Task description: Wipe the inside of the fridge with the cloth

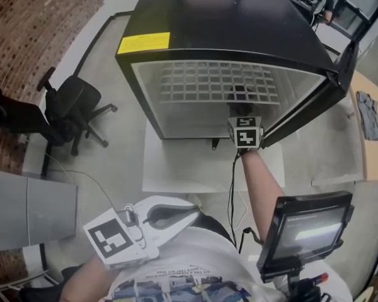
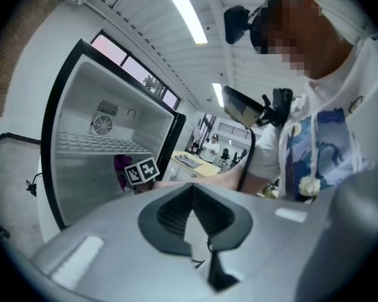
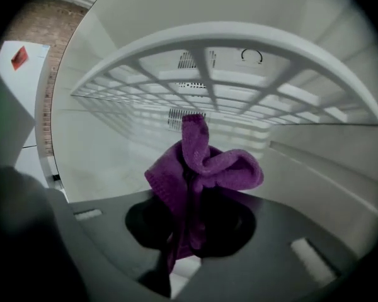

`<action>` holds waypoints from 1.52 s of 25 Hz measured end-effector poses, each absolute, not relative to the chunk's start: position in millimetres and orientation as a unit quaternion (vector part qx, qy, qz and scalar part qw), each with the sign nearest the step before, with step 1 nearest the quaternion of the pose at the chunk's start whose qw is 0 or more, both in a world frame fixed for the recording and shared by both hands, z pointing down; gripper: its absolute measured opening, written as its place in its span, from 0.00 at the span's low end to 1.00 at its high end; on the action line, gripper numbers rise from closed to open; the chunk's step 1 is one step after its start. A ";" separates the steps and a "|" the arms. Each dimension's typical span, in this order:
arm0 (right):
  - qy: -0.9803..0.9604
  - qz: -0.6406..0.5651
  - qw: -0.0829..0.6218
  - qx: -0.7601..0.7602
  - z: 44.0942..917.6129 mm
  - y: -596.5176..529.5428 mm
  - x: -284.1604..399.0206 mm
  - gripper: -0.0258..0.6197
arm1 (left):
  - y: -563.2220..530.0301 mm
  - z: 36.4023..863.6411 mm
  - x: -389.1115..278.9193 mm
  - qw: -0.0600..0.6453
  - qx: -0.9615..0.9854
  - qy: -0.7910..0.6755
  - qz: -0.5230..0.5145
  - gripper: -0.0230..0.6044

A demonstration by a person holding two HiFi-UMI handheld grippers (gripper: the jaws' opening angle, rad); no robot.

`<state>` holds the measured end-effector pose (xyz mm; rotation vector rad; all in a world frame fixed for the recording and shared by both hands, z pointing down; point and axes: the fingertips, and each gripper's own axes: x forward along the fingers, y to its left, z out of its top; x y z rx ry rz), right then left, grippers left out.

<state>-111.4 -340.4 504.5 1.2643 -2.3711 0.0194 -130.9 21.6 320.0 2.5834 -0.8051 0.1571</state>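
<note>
Head view: a black fridge (image 1: 239, 24) stands with its door (image 1: 315, 99) swung open to the right, showing a white interior and a wire shelf (image 1: 214, 80). The right forearm stretches straight forward from the body, and the right gripper (image 1: 240, 102) reaches into the lower compartment beneath the shelf, its marker cube at the fridge's front edge. The left gripper (image 1: 188, 212) is held low and close to the chest, pointing right. An office chair (image 1: 72, 109) stands on the floor to the left.

Left gripper view: the left tongs are pressed together with nothing between them. Beyond them the open fridge shows at the left, with the right gripper's cube and a bit of purple cloth (image 2: 121, 168) inside it.

Right gripper view: the right tongs are clamped on the bunched purple cloth, which sticks up in front of the fridge's back wall (image 3: 113, 143), under the shelf. I cannot tell whether the cloth touches any surface
</note>
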 end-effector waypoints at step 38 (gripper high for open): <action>-0.918 0.052 0.261 0.295 558.4 -273.9 -300.6 0.16 | 20.1 319.6 -184.4 0.233 0.892 -0.385 0.045 0.05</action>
